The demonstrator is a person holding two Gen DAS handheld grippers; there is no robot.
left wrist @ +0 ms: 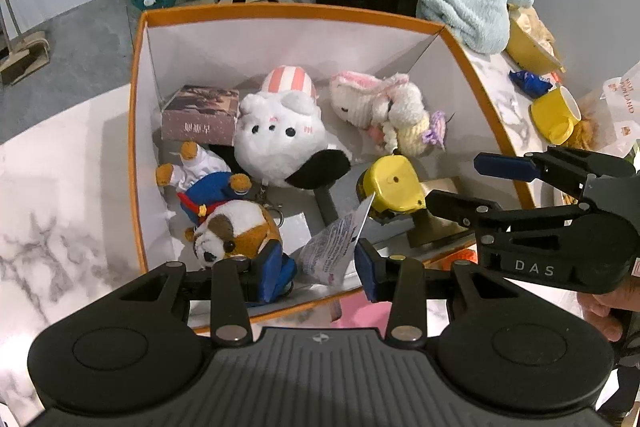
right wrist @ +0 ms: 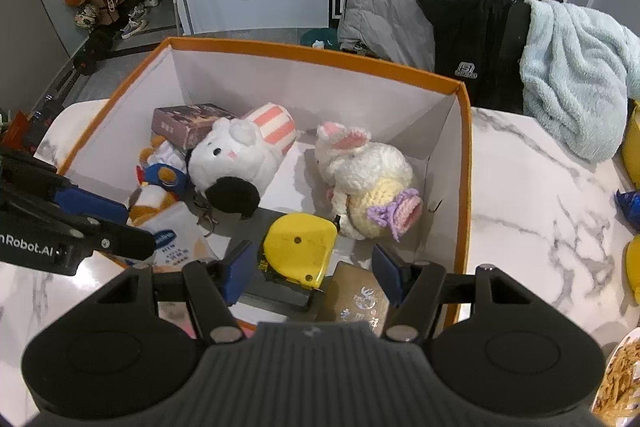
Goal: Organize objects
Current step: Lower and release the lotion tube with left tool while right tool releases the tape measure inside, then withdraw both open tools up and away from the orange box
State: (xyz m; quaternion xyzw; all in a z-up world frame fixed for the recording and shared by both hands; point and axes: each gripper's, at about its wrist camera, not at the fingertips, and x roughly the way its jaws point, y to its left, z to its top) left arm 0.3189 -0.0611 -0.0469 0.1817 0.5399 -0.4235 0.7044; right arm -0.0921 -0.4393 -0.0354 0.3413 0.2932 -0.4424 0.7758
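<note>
The white packet (left wrist: 334, 247) has print too small to read. The dog plush (left wrist: 232, 231) lies partly behind the left gripper's finger (left wrist: 274, 267). A dish of perhaps noodles (right wrist: 620, 383) is cut off by the frame's edge.

The orange-rimmed box (right wrist: 464, 163) looks like stiff cardboard, its white inner walls matt and smooth. It stands on a white tabletop veined in grey (right wrist: 532, 211), marble-like, polished and faintly glossy. Inside the box, the round white toy with the black patch (left wrist: 276, 143) is short fluffy plush; the cream and pink rabbit (right wrist: 360, 179) is coarser, knitted or crocheted yarn with a nubbly surface. The yellow tape measure (right wrist: 298, 247) is hard, smooth plastic with a dull sheen. The small printed packet (left wrist: 332, 247) looks like thin, slightly shiny film or paper. The pale blue towel (right wrist: 576, 75) is thick, fuzzy cloth. The yellow cup (left wrist: 556, 115) has a glossy glazed finish.
</note>
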